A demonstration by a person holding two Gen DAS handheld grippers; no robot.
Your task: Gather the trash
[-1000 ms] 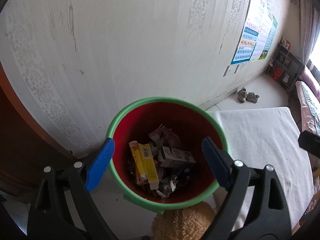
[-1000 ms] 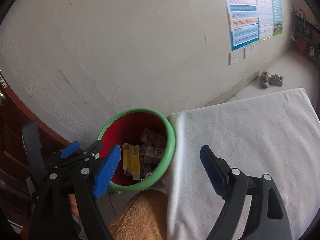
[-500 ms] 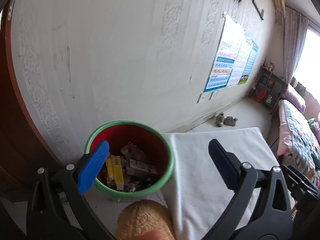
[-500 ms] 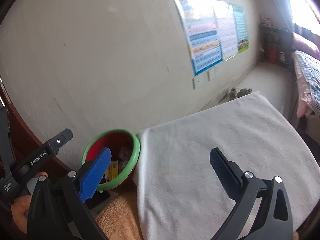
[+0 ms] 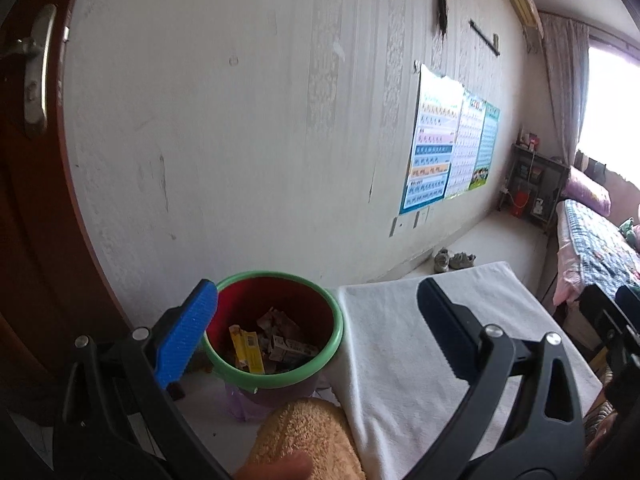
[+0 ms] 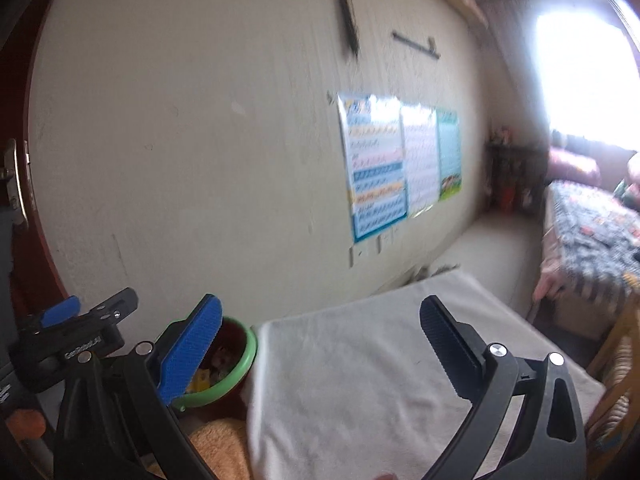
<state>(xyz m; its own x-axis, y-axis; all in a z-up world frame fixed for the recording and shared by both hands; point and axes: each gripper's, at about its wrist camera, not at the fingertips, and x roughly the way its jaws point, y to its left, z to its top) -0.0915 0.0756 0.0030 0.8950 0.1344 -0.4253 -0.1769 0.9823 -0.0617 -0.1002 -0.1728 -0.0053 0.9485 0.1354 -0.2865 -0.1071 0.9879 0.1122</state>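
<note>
The red bin with the green rim [image 5: 276, 336] sits on the floor at the near left, against the white wall [image 5: 240, 120] and touching the left edge of the white-clothed worktop [image 5: 420, 360]; cartons and wrappers [image 5: 272, 346] lie inside it. A second ago both cameras looked down into it; now both have swung up and back, showing the room. The left claw [image 5: 316, 336] and the right claw [image 6: 320, 344] both gape wide and hold nothing. The worktop shows no litter, so collecting is likely finished or the search moves elsewhere. Wall posters [image 5: 448, 148] hang far right.
</note>
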